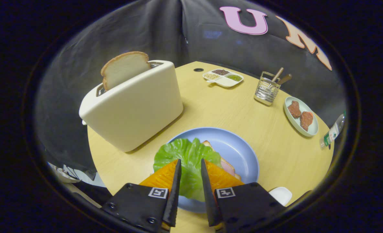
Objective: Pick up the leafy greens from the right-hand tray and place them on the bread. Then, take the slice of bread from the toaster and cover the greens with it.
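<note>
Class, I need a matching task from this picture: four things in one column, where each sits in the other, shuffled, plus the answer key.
Things:
1. bread slice
2. leafy greens
3. meat pieces
4. wooden-handled utensils

Places:
A. in the wire holder
B. between the fingers of the open claw, over the blue plate
C. standing in the toaster
D. on the small pale plate

Pairs: 1-C, 2-B, 3-D, 4-A
</note>
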{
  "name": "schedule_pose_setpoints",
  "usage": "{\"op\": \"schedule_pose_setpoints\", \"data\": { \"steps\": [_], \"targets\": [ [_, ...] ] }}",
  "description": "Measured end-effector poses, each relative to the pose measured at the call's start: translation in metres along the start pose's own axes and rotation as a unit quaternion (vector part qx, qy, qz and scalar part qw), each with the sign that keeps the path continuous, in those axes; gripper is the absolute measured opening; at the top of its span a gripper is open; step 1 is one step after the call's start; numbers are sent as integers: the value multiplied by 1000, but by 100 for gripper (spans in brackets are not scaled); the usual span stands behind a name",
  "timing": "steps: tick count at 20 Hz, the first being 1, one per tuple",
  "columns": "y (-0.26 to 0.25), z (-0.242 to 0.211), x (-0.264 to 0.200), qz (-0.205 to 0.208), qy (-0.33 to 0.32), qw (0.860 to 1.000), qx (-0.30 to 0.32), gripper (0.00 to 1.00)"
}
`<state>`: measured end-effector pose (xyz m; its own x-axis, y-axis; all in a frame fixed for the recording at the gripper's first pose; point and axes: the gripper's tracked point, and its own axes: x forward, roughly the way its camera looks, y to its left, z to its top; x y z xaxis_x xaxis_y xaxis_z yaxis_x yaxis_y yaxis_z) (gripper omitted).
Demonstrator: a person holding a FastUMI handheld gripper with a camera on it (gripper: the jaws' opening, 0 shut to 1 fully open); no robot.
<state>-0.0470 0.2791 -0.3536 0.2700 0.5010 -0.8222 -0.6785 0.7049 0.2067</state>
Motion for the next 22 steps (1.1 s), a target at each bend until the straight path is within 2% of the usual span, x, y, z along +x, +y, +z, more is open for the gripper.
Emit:
{"op": "schedule_pose_setpoints", "data": {
  "steps": [7, 17, 22],
  "targets": [
    [-7, 11, -8, -26, -20, 999, 8, 100],
    [20, 80, -60, -22, -83, 996, 20, 100],
    [46, 120, -79, -4, -108, 994, 15, 100]
  ]
}}
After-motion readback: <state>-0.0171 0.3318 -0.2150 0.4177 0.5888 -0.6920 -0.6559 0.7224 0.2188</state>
